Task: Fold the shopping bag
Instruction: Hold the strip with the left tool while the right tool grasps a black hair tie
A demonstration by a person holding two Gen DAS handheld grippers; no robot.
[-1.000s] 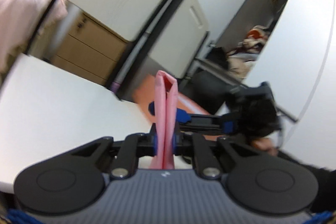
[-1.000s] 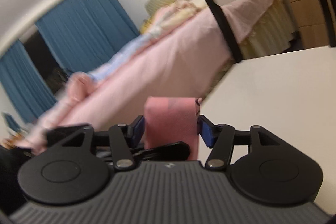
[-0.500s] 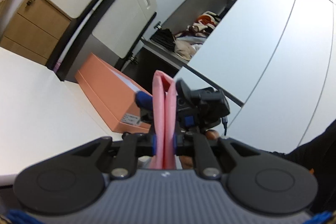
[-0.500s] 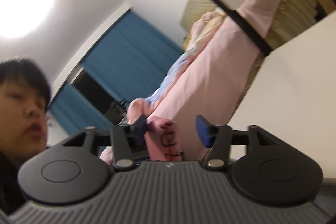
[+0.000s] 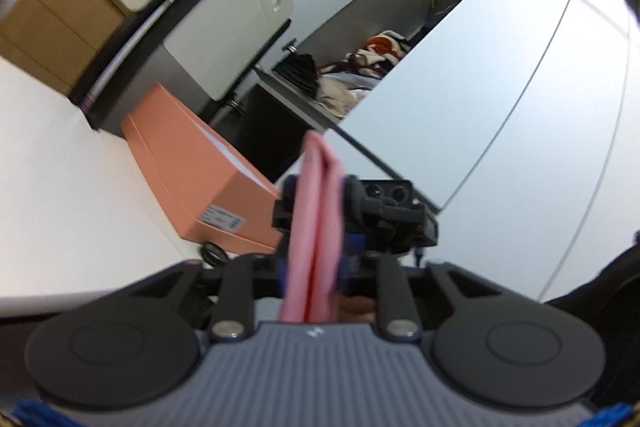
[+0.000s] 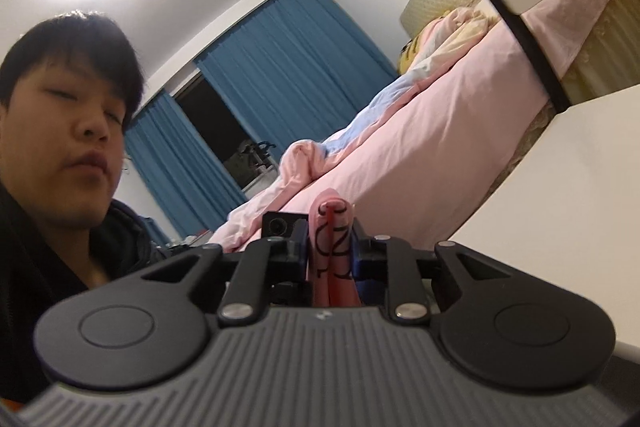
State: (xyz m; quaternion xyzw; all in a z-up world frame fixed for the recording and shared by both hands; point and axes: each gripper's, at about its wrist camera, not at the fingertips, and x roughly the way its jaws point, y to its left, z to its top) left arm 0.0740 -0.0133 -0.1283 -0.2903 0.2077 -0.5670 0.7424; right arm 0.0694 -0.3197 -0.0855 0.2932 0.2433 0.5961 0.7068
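Note:
The pink shopping bag (image 5: 316, 223) is held in the air, folded into a narrow strip. My left gripper (image 5: 314, 267) is shut on one end of it. My right gripper (image 6: 331, 259) is shut on the other end, where black printed lettering shows on the pink bag (image 6: 332, 243). The two grippers face each other closely: the right gripper (image 5: 384, 219) shows just behind the bag in the left wrist view, and the left gripper's camera (image 6: 280, 227) shows in the right wrist view. Most of the bag is hidden below the grippers.
A white table (image 5: 60, 195) lies at the left with an orange box (image 5: 200, 179) on it. White cabinets and an open wardrobe shelf with clothes (image 5: 360, 67) stand behind. The person (image 6: 60, 131), a pink bed (image 6: 420, 147) and blue curtains show in the right wrist view.
My right gripper has closed from open onto the pink bag. Both grippers have swung upward and drawn closer together, facing each other.

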